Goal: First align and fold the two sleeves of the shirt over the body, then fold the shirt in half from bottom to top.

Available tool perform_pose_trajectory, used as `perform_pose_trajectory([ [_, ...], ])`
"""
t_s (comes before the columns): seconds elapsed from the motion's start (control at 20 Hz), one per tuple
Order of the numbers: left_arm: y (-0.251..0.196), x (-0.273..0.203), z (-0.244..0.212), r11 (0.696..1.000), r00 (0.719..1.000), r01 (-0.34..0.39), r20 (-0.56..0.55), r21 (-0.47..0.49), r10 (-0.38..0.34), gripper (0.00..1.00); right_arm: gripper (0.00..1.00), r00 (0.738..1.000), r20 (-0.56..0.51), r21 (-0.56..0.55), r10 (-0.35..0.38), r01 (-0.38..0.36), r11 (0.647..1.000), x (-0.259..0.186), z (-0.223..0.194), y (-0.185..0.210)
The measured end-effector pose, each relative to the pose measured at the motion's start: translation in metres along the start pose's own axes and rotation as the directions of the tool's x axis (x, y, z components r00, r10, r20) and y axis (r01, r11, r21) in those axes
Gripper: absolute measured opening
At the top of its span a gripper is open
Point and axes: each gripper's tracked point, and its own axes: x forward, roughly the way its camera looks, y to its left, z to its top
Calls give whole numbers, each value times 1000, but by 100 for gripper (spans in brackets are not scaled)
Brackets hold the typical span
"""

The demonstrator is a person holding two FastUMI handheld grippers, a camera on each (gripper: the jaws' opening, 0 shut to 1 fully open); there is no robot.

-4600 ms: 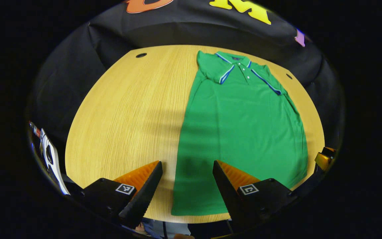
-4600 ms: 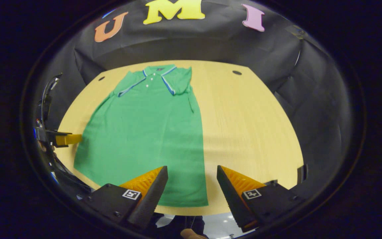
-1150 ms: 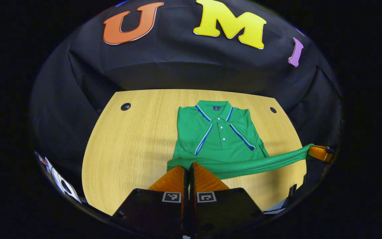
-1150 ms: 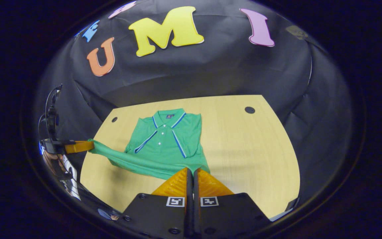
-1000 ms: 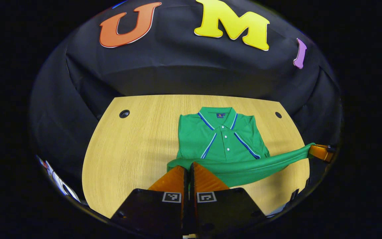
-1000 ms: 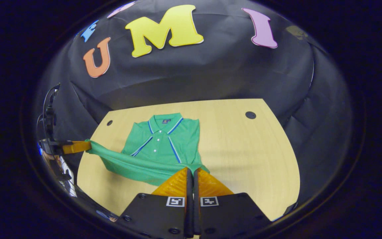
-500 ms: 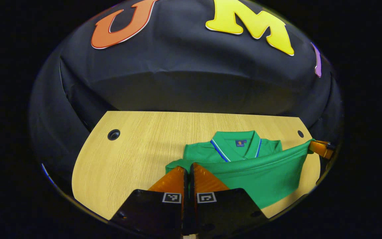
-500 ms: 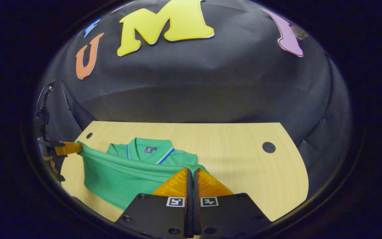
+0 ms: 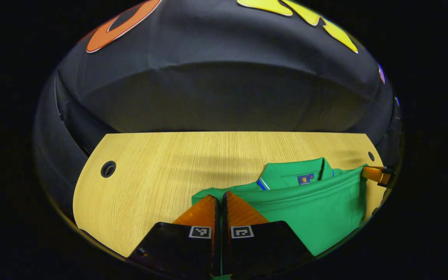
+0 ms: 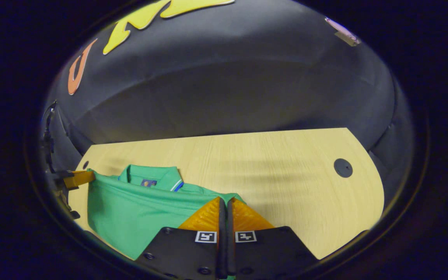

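In the left gripper view, the left gripper point(image 9: 219, 200) sat nearest the camera with its two fingers pressed together, pinching the near-left corner of the green shirt point(image 9: 317, 210). From that pinch the shirt's hem ran as a taut ridge across to the right gripper point(image 9: 371, 173), whose fingers clamped the other corner of the same hem at the shirt's right side. Beyond the hem, the collar point(image 9: 292, 177) with its striped edge and small neck label stood just behind the raised fabric, so the lower half lay doubled over the upper half. The shirt rested on the wooden table point(image 9: 161, 171). A round cable hole point(image 9: 108, 168) lay in the table well to the left of the shirt, and a second hole point(image 9: 371, 156) just beyond the shirt's right shoulder.

In the right gripper view, the right gripper point(image 10: 224, 205) was closed on the shirt point(image 10: 130, 217) at its near corner, with the left gripper point(image 10: 79, 178) gripping the far corner. The collar point(image 10: 152, 177) showed behind the hem, and a table point(image 10: 286, 186) hole point(image 10: 342, 167) lay well to the shirt's right.
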Motion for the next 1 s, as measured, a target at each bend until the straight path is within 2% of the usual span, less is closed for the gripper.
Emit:
perform_pose_trajectory([
  [0.1,0,6,-2,1000,1000,-7,-5,3,7,10,3,1000,-4,-16,-8,8,1000,6,-2,0],
  [0.2,-6,3,-3,1000,1000,15,-5,-16,-15,12,9,1000,0,-35,-29,29,999,5,1,-1],
  [0.25,-6,0,-4,1000,1000,14,-11,-6,-14,16,17,999,5,-41,-38,38,998,5,1,-2],
  [0.3,-3,-4,-2,1000,1000,8,-9,-2,-8,29,27,999,11,-42,-38,38,998,0,5,-1],
  [0.35,-4,-12,3,1000,1000,17,1,-14,-17,37,45,999,19,-50,-31,31,998,-8,9,1],
  [0.45,-10,-31,19,997,998,50,48,-52,-47,71,81,998,42,-66,-41,44,997,-33,21,0],
  [0.5,-5,-47,29,997,996,44,75,-58,-40,88,100,997,58,-58,-45,48,997,-47,26,1],
  [0.55,-2,-61,38,998,995,37,95,-54,-32,100,100,996,81,-47,-47,51,998,-65,35,3],
  [0.8,-1,-173,77,998,974,43,224,-47,-31,100,97,973,218,-51,-75,88,995,-186,73,15],
  [0.85,0,-202,86,998,965,41,262,-45,-28,100,96,964,248,-59,-96,114,992,-213,76,16],
  [1.0,-1,-285,98,999,925,37,380,-40,-19,100,99,938,329,-46,-106,128,991,-297,74,34],
])
